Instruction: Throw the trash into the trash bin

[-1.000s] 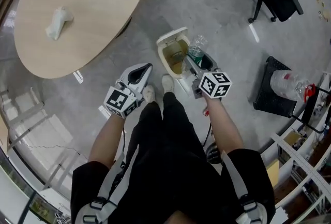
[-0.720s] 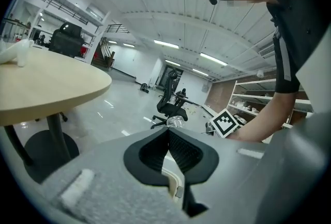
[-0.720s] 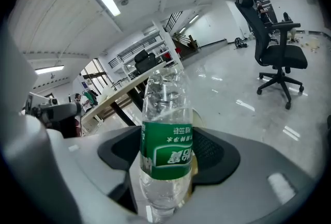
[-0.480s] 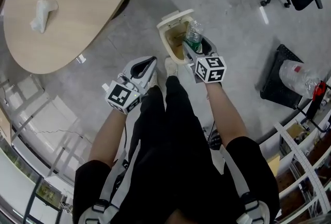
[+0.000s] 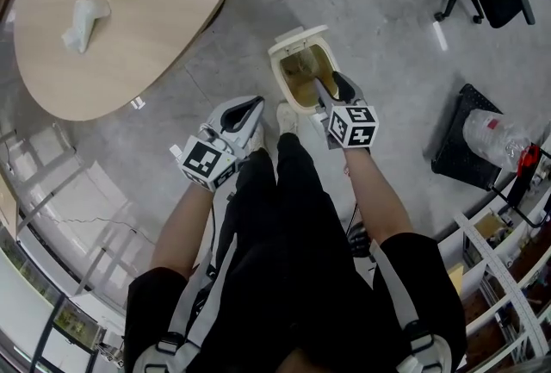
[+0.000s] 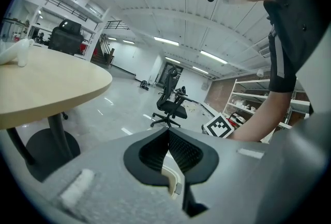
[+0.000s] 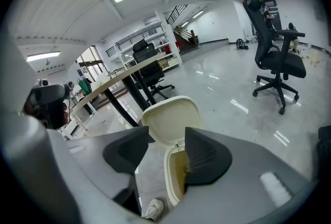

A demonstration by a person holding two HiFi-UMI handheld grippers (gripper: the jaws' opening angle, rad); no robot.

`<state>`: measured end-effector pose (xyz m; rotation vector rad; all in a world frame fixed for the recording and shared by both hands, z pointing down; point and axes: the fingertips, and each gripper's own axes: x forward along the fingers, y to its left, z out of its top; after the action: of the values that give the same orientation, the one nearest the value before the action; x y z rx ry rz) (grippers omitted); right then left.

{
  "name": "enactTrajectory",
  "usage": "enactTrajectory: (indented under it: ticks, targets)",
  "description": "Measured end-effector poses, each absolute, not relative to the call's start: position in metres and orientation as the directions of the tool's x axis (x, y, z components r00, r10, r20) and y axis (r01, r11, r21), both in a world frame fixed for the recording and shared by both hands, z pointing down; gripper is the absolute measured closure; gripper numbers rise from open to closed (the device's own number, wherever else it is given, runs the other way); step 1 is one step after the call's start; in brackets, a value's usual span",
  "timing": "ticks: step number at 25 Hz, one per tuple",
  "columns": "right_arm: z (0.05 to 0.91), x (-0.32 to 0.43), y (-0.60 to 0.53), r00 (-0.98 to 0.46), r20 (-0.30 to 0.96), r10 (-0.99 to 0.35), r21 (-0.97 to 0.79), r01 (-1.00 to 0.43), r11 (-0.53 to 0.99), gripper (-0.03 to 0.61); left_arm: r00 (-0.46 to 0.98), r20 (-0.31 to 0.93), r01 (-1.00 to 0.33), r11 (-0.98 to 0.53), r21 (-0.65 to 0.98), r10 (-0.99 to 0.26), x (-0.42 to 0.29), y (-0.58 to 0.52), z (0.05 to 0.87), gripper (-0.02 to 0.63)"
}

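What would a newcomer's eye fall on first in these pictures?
The cream trash bin stands lid-open on the grey floor, the right gripper over its mouth; its jaws have just been closing, still apart, with nothing between them. At upper left, a crumpled white wad lies on the wooden table.

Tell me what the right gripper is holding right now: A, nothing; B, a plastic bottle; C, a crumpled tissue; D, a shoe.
A: the right gripper has its jaws apart, though they have just been closing, with nothing between them, and only the open trash bin shows beyond them.
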<state>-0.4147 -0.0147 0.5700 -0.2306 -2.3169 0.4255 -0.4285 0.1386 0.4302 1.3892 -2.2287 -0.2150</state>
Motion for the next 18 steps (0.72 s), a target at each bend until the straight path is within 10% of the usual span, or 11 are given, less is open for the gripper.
enactTrajectory:
  ticks: [18]
  targets:
    - [0.328, -0.476, -0.023, -0.928, 0.305, 0.214, -0.263, 0.134, 0.955, 0.49, -0.524, 0.043, -0.818, 0.517, 0.253, -0.851, -0.515, 0.141, 0.247, 0.612]
